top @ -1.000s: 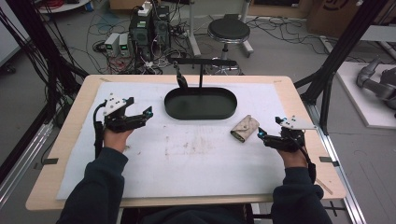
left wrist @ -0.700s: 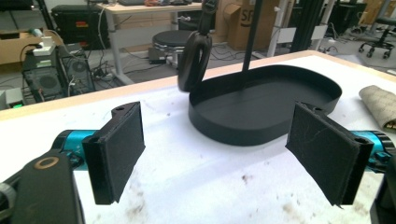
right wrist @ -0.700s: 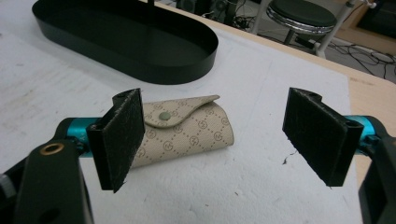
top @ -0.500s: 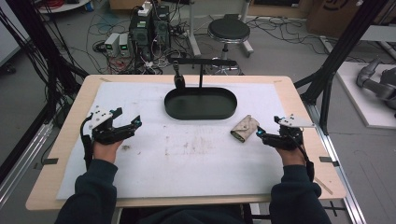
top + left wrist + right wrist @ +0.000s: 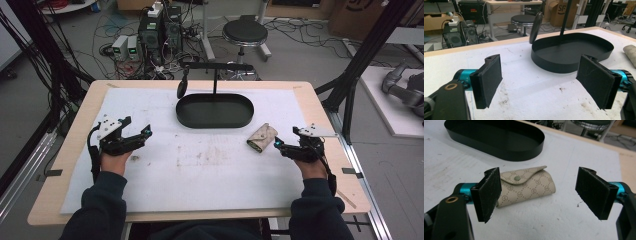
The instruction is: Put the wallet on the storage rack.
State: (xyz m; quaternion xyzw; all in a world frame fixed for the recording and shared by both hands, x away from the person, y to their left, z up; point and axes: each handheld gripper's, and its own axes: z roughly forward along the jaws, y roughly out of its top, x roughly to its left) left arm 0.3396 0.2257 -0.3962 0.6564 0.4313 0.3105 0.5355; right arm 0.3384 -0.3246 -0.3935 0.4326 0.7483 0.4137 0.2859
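Note:
A beige patterned pouch (image 5: 262, 137) with a snap flap lies on the white mat, right of centre. My right gripper (image 5: 280, 145) stands open just right of it, its jaws pointing at the pouch (image 5: 526, 185), which lies a short way ahead and apart from them. At the back centre sits a black oval tray (image 5: 213, 111) with a stand and a hanging dark paddle (image 5: 182, 88). My left gripper (image 5: 145, 132) is open near the table's left edge, nothing between its jaws; the tray (image 5: 571, 53) lies ahead of it.
The white mat (image 5: 200, 155) covers most of the wooden table and bears brown stains near its middle. Black frame posts stand at both sides. Behind the table are a stool (image 5: 245, 32), computers and cables on the floor.
My left gripper has drawn back towards the near left of the table. The right gripper and the pouch have stayed almost still.

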